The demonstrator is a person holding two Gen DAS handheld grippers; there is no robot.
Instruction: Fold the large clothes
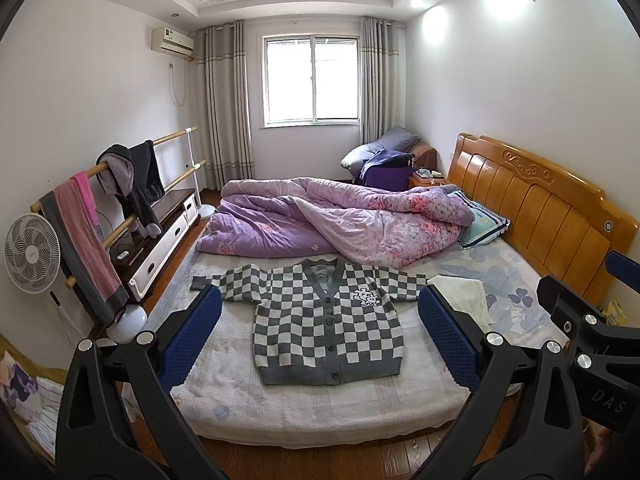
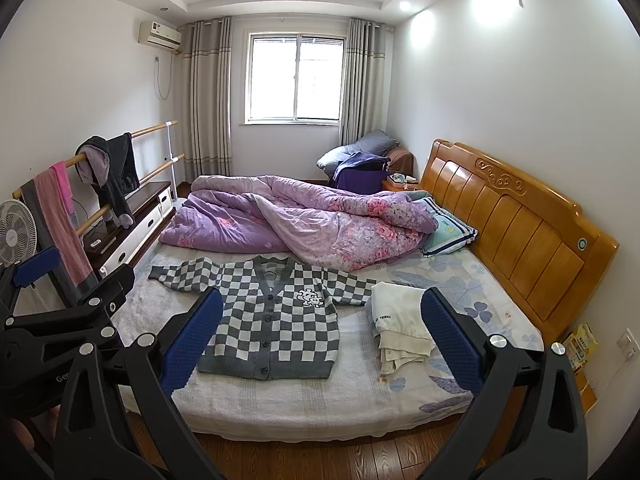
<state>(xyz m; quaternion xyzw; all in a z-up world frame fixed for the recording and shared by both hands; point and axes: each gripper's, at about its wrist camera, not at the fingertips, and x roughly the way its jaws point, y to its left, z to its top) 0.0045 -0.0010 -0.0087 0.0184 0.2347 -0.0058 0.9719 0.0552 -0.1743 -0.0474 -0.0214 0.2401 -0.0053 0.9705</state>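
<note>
A grey and white checkered cardigan (image 1: 326, 322) lies flat and buttoned on the bed (image 1: 304, 408), sleeves spread out; it also shows in the right wrist view (image 2: 276, 320). My left gripper (image 1: 320, 344) is open and empty, held back from the bed's near edge, above the floor. My right gripper (image 2: 322, 344) is open and empty, also back from the bed's edge. The right gripper's body (image 1: 592, 344) shows at the right of the left wrist view, and the left gripper's body (image 2: 60, 312) at the left of the right wrist view.
A folded cream garment (image 2: 400, 324) lies right of the cardigan. A rumpled purple quilt (image 1: 336, 216) and pillow (image 1: 482, 222) fill the bed's far half. A wooden headboard (image 1: 540, 208) stands at the right. A fan (image 1: 32, 254), clothes rail (image 1: 120, 184) and low cabinet (image 1: 160, 236) stand at the left.
</note>
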